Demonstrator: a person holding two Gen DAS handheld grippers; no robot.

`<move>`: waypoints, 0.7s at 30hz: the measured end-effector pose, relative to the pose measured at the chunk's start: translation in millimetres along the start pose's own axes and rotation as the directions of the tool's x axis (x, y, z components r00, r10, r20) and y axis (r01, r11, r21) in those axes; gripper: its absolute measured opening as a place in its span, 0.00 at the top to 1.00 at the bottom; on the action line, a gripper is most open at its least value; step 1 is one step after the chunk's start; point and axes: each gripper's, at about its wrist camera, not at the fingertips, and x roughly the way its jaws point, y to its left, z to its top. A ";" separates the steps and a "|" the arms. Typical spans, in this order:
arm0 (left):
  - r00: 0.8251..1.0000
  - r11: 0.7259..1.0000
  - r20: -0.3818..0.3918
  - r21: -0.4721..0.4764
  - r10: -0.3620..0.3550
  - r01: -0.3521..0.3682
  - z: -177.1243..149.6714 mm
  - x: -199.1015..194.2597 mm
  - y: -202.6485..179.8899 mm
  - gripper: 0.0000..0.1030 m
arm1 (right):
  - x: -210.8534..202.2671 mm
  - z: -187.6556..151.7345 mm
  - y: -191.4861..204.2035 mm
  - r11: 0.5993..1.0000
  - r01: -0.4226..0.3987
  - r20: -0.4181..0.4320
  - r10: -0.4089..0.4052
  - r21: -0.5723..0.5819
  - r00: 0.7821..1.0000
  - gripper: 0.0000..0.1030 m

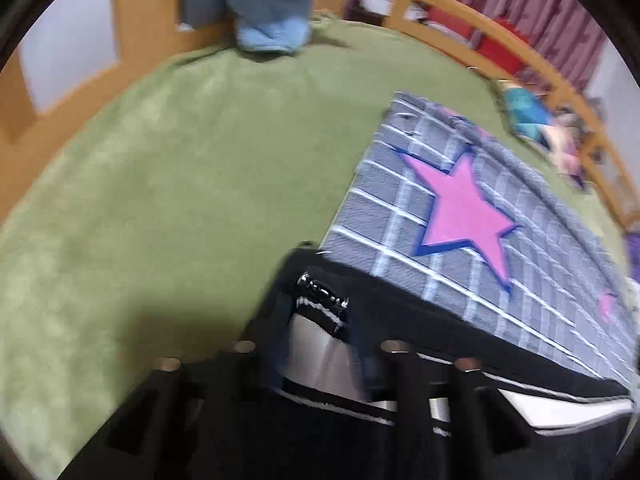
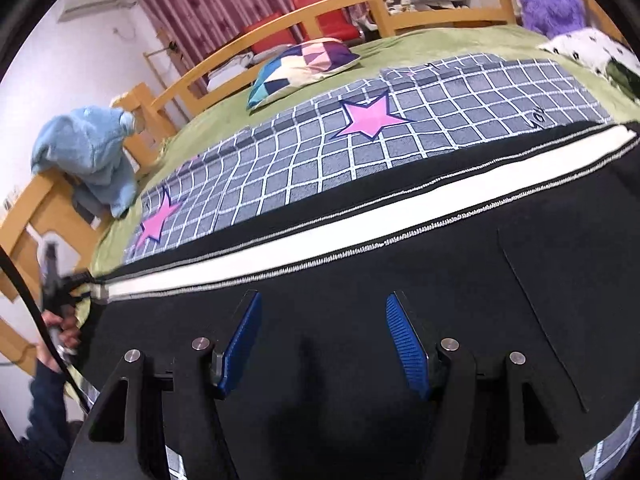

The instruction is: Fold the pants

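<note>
Black pants are laid flat along the near bed edge, over a checked star blanket, for folding. Left gripper: hem end is pinched between nearly closed jaws. Right gripper: jaws are held spread above the cloth, nothing gripped.

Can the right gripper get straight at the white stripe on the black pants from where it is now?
Probably yes. The right gripper hangs open over the black pants, and the white stripe lies just beyond its blue pads with only flat black fabric between and nothing lying on it.
</note>
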 end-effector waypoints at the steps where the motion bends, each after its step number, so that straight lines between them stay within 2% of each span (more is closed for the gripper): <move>1: 0.998 1.000 0.063 0.002 -0.018 0.018 -1.3 -8.7 1.2 0.81 | 0.9 0.6 -0.6 1.000 -0.009 0.002 0.009 0.005 1.000 0.38; 3: 0.985 0.999 0.170 0.026 -0.024 0.020 2.5 -27.7 -1.4 0.81 | 2.5 0.7 -0.5 1.000 -0.014 0.009 0.014 0.011 1.000 0.38; 4: 0.981 0.999 0.191 0.034 -0.022 0.016 5.3 -30.8 -3.0 0.81 | 3.5 0.8 -0.4 1.000 -0.016 0.016 0.016 0.015 1.000 0.38; 6: 0.984 0.998 0.180 0.056 -0.004 -0.006 8.4 -22.7 -6.3 0.80 | 4.3 -0.2 0.9 1.000 -0.018 0.021 0.018 0.014 1.000 0.38; 9: 0.993 0.994 0.098 0.077 0.071 -0.079 1.9 3.8 -6.3 0.74 | 14.9 -3.0 4.7 1.000 0.002 -0.013 -0.002 0.001 1.000 0.38; 11: 0.992 0.991 0.086 0.093 0.093 -0.101 1.6 1.0 -7.1 0.60 | 25.8 -5.6 7.3 1.000 0.014 -0.057 -0.014 -0.010 0.998 0.38; 13: 0.986 0.991 0.134 0.075 0.099 -0.110 2.8 -14.9 -4.5 0.50 | 32.8 -8.7 12.6 0.999 0.024 -0.086 -0.026 -0.030 0.996 0.38; 14: 0.984 0.994 0.158 0.065 0.082 -0.093 0.6 -26.0 -3.9 0.45 | 33.0 -9.9 14.1 0.999 0.024 -0.087 -0.027 -0.039 0.996 0.38; 16: 0.985 0.998 0.172 0.062 0.011 -0.022 -9.7 -49.1 -5.3 0.43 | 27.7 -11.6 23.1 0.997 0.024 -0.059 -0.028 -0.079 0.998 0.38; 18: 0.987 0.995 0.141 0.075 -0.073 0.063 -28.7 -71.3 -14.7 0.43 | 21.3 -14.1 30.5 0.992 0.039 -0.024 -0.042 -0.117 0.999 0.38; 21: 0.985 0.977 0.094 0.168 -0.147 0.130 -74.4 -93.4 -37.5 0.34 | 13.0 -19.3 40.3 0.982 0.066 0.010 -0.065 -0.178 0.998 0.38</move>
